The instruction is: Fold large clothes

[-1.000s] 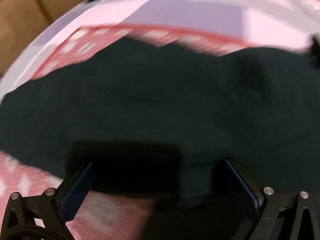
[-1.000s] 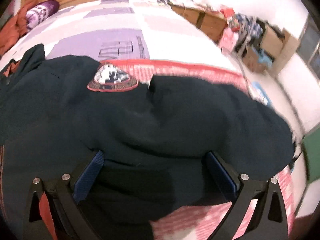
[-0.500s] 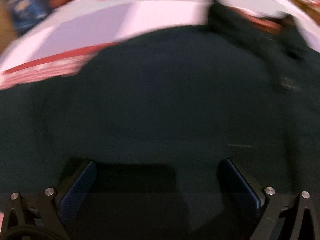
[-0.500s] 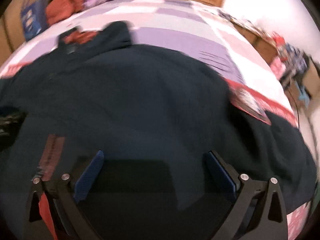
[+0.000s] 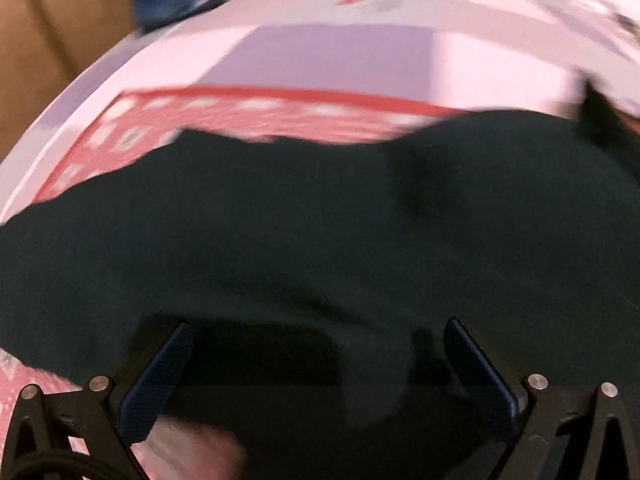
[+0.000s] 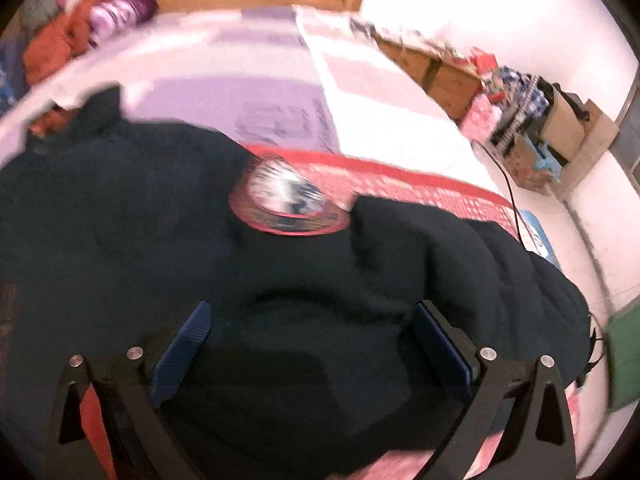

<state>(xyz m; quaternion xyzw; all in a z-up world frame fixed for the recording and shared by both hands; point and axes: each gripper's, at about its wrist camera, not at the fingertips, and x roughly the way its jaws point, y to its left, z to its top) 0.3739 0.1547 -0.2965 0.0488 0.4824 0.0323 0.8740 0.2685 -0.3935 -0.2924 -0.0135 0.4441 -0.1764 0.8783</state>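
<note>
Both grippers hang low over a dark garment on a bed, each with its blue-padded fingers spread wide apart and nothing clamped between them. The left gripper looks forward and down across the dark jacket, its fingers just above the cloth near the garment's near edge; whether the pads touch the fabric cannot be told through the blur. The right gripper is posed alike, its fingers framing a rumpled fold of the same jacket. The jacket lies spread across the bed, its long axis running left to right in both views, with the collar end at the far left in the right wrist view and a bulky rounded part trailing off to the near right. A round patch with a red rim and a pale middle sits on the fabric, far of the right gripper; its lettering is too smeared to read. Under the jacket lies a red-and-white patterned blanket, and beyond it a pale sheet with lilac blocks; dark printed marks on the lilac in the right wrist view cannot be read. At the far left of the bed sit orange and purple clothes, and cardboard boxes stand on the floor to the far right.
</note>
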